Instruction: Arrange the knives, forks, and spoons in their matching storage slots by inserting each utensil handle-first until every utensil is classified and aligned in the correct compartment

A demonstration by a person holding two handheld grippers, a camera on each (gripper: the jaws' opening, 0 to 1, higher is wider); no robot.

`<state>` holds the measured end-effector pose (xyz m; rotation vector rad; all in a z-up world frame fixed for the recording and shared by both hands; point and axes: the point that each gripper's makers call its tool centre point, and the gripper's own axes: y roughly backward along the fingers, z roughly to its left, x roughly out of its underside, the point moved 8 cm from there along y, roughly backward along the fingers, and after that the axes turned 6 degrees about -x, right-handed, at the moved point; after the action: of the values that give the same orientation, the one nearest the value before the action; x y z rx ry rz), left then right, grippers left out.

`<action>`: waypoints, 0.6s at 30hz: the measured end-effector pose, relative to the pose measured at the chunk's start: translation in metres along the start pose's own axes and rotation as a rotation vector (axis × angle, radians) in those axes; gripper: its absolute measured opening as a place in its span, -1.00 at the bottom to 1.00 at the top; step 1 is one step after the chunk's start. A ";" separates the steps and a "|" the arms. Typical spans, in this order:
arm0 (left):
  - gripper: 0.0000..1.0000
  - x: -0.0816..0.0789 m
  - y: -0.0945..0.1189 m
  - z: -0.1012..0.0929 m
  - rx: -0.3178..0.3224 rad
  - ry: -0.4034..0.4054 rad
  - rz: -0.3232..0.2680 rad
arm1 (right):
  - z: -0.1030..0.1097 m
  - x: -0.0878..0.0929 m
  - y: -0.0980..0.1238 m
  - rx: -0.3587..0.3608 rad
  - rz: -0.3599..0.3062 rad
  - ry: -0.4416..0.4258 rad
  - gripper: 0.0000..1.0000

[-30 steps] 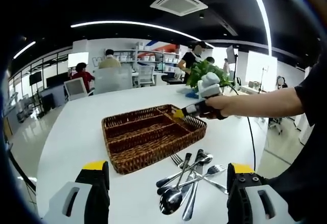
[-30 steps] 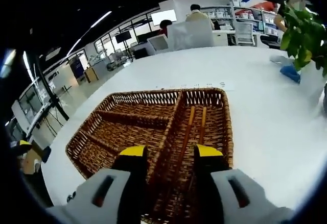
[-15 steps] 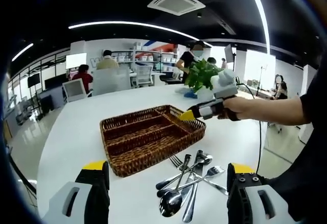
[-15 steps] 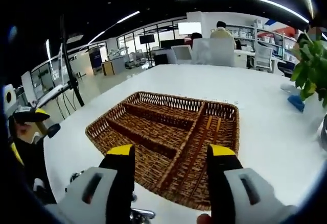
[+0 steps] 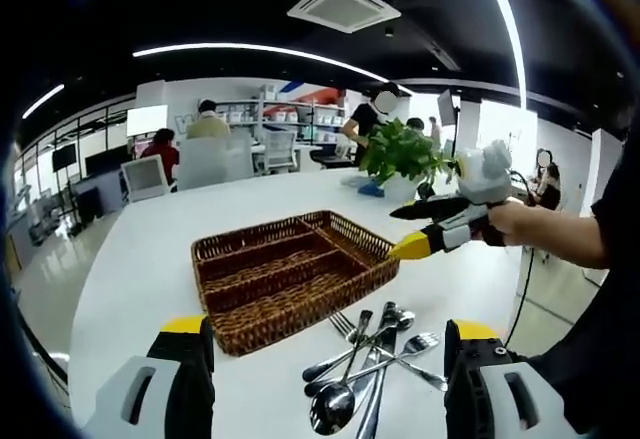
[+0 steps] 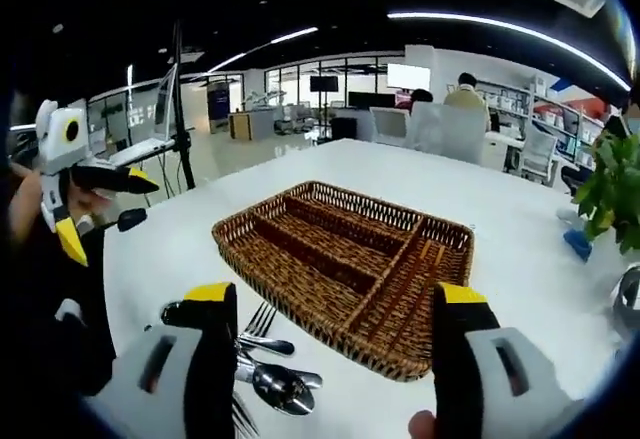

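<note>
Left gripper view: left tongs [image 5: 322, 379] stand apart and empty above a pile of utensils [image 5: 372, 359] lying on the white table [image 5: 130, 269] just beside the wicker tray [image 5: 290, 274]. Right tongs [image 6: 335, 359] are likewise apart, holding nothing, facing the tray's compartments.

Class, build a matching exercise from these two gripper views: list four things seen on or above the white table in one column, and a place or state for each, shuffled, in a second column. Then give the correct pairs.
Things
1. wicker tray
2. pile of cutlery
3. potted plant
4. right gripper

Places or states
A. loose on the table, in front of the tray
B. held in the air, jaws open
C. standing beyond the tray
D. split into compartments, no metal cutlery in it

Pairs: 1-D, 2-A, 3-C, 4-B
</note>
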<state>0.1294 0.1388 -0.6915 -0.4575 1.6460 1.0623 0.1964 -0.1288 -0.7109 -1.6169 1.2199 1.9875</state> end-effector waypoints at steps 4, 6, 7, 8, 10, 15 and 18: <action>1.00 -0.002 -0.002 0.002 0.001 0.011 -0.019 | 0.009 -0.001 0.015 -0.005 -0.017 0.052 0.80; 1.00 -0.001 -0.003 0.002 0.001 0.004 -0.012 | 0.012 0.000 0.022 -0.017 -0.014 0.061 0.85; 1.00 -0.001 -0.003 0.002 0.001 0.003 -0.012 | 0.013 0.002 0.024 -0.024 -0.010 0.057 0.86; 1.00 -0.002 -0.004 0.002 -0.001 0.005 -0.016 | 0.015 0.003 0.028 -0.036 -0.012 0.058 0.87; 1.00 -0.003 -0.004 0.003 -0.002 0.012 -0.022 | 0.016 0.006 0.032 -0.048 0.002 0.053 0.86; 1.00 -0.004 -0.007 0.002 0.007 0.009 -0.024 | 0.018 0.011 0.045 -0.060 0.022 0.043 0.87; 1.00 -0.003 -0.009 0.001 0.019 0.009 -0.020 | 0.018 0.014 0.050 -0.063 0.040 0.013 0.87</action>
<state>0.1374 0.1345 -0.6926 -0.4662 1.6547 1.0304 0.1459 -0.1481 -0.7027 -1.6494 1.2145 2.0622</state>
